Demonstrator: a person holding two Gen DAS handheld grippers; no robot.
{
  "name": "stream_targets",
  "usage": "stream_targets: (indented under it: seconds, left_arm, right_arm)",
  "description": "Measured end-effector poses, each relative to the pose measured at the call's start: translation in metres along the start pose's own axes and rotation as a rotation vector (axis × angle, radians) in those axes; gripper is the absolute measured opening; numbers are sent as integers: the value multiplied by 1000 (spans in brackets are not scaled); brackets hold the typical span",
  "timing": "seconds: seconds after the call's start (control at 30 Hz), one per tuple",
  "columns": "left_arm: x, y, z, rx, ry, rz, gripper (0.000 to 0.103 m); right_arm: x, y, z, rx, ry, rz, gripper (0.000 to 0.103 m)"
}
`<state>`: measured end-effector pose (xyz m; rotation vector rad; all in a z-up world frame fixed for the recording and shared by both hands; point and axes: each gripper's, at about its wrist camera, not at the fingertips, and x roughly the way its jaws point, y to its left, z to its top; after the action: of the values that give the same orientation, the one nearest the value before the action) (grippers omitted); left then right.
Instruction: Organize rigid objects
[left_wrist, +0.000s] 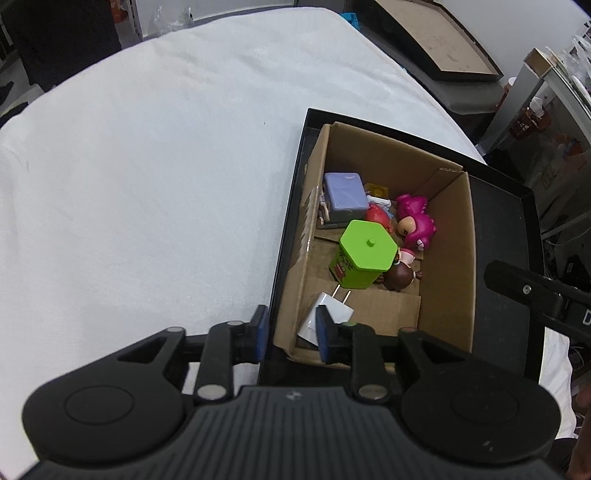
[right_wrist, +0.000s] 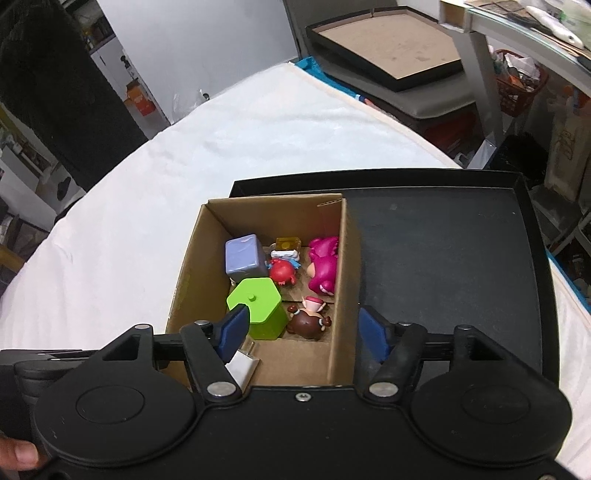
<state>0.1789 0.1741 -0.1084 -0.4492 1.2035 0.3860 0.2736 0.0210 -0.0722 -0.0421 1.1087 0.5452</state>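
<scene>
Seemed late in the sorting; toys (right_wrist: 321, 269) and charger (left_wrist: 327, 317) lay inside the cardboard box (right_wrist: 343, 295); left tongs (left_wrist: 291, 332) and right tongs (right_wrist: 306, 332) gaped, empty, over its near wall; next, probably hunting leftovers.

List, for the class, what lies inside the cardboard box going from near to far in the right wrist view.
white plug adapter → green hexagonal container → red figurine → lilac cube → amber block

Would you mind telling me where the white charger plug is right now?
The white charger plug lies in the near left corner of the cardboard box, just in front of the green hexagonal container, prongs pointing toward it.
</scene>
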Motion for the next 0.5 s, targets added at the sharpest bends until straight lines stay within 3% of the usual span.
stream_targets:
  seconds: [0.07, 0.17, 0.33, 0.5]
  left_arm:
    - [-5, -3, -2, 5, -10, 5, 40]
    - [-13, -7, -5, 23, -28, 18, 50]
    - [-28, -12, -11, 36, -48, -6, 62]
    - [-43, -14, -19, 62, -79, -7, 70]
  right_arm:
    - [-6, -5, -2, 14, -8, 1, 67]
    - [-16, -10, -7, 23, -32, -5, 80]
    - [-34, -19, -14, 45, -56, -17, 86]
    - [-56, -25, -23, 65, -103, -41, 100]
